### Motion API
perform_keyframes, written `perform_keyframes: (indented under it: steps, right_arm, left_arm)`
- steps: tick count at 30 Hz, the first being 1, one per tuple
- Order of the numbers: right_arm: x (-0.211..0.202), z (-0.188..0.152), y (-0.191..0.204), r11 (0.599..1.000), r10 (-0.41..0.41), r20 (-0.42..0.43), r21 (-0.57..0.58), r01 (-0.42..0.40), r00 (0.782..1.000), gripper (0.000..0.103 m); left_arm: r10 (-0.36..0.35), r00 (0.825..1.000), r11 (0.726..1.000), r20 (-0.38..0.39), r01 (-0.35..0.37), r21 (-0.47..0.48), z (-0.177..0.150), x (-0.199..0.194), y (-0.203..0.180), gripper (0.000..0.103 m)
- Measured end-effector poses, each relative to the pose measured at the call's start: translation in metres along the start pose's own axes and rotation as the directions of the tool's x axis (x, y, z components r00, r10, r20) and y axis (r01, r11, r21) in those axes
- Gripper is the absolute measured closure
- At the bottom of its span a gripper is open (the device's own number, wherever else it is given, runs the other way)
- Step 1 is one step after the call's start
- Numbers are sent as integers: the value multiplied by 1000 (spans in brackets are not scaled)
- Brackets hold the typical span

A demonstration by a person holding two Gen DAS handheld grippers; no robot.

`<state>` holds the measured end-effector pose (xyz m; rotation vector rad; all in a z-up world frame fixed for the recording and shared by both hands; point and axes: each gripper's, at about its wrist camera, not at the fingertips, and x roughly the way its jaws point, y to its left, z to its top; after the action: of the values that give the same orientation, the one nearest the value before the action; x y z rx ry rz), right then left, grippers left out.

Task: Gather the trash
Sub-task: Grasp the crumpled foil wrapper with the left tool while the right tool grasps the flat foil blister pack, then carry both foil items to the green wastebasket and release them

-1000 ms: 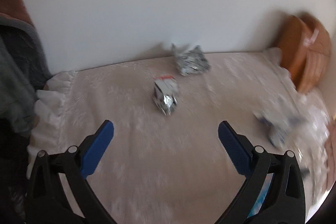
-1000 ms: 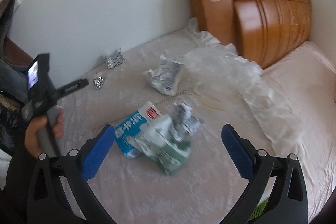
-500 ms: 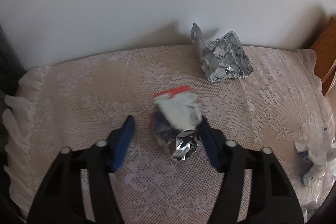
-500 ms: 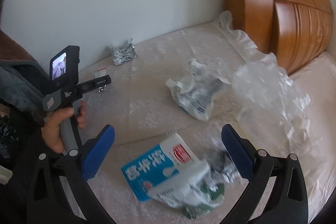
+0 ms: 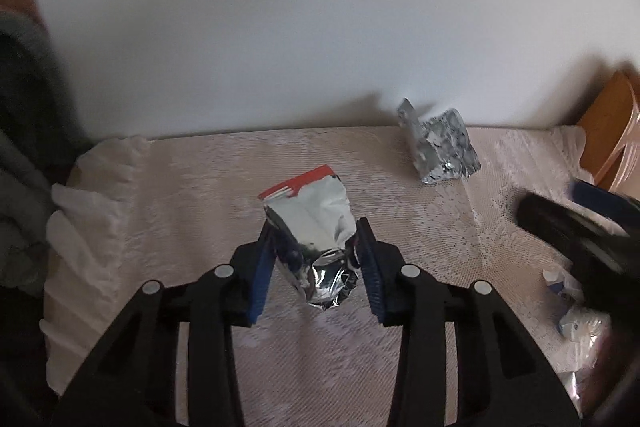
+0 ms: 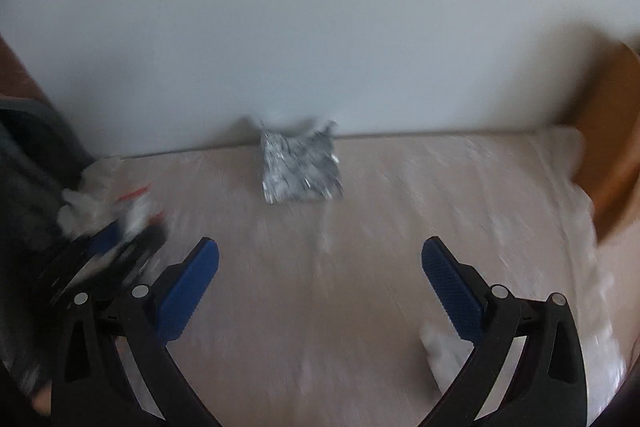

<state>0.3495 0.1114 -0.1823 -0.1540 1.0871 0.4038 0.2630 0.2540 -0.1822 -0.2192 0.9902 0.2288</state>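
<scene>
A crumpled silver foil wrapper with a red strip (image 5: 316, 227) lies on the bed (image 5: 200, 187), which is covered in a pale lace spread, and sits between the blue pads of the left tongs (image 5: 316, 259). These tongs have just been closing; the pads now press against both sides of the wrapper, so it is gripped, with its red-edged end pointing towards the white wall (image 5: 320, 27). A second crumpled foil wrapper (image 5: 440, 151) lies farther back, right where the bed meets the wall and apart from the first. In the right wrist view this second wrapper (image 6: 300, 163) lies ahead of the right tongs (image 6: 320, 283), whose pads stand wide apart with nothing between them; that view is blurred. The right tongs' dark body also shows blurred at the right edge of the left view. A wooden headboard (image 5: 608, 131) stands at the bed's right end. More pale wrappers (image 5: 580, 319) lie near the right edge, too blurred to identify.
</scene>
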Motion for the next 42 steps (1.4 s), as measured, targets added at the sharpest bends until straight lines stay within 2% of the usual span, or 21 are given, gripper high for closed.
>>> perform_keyframes:
  steps: [4,6,11,12,14,15,19,22,27,31,34,38,42]
  right_arm:
    - [49,27,11,1000,-23,-53,6,24,998,2]
    - [63,36,15,999,-43,-58,-5,43,997,2]
    - [87,49,25,990,-129,-57,-60,126,990,2]
    - [89,50,26,988,-141,-57,-69,137,988,6]
    - [92,50,26,989,-132,-66,-74,127,989,21]
    - [95,52,27,991,-120,-72,-69,115,990,32]
    - [89,50,27,993,-101,-56,-71,97,993,34]
    - [64,39,24,997,-63,-21,-56,61,998,34]
    - [-16,-5,1,999,33,65,13,-34,997,34]
    - [-81,-59,-16,997,38,113,69,-46,993,34]
    - [-128,-107,-29,993,16,132,115,-31,991,33]
    - [-184,-179,-57,984,-32,143,179,6,989,33]
    - [-237,-251,-81,962,-122,146,261,81,982,33]
  left_arm:
    - [-20,1000,999,-2,20,-28,-1,-7,12,64]
    - [-24,1000,999,1,24,-42,-2,-8,30,64]
    - [-20,1000,998,5,20,-62,-8,-16,42,64]
    - [-22,1000,998,4,22,-67,-9,-16,41,64]
    - [-24,1000,997,2,24,-71,-10,-18,42,64]
    - [-22,1000,997,3,22,-69,-11,-19,42,64]
    - [-20,1000,998,8,21,-57,-11,-22,37,64]
    - [-26,1000,999,15,27,-44,-14,-30,34,64]
    - [-54,998,999,16,54,-1,-25,-51,22,64]
    - [-105,994,992,15,104,69,-41,-79,-1,64]
    - [-158,987,979,7,156,129,-59,-104,-21,64]
    - [-236,971,948,-29,236,214,-93,-141,-52,64]
    - [-292,953,910,-77,302,282,-129,-169,-82,64]
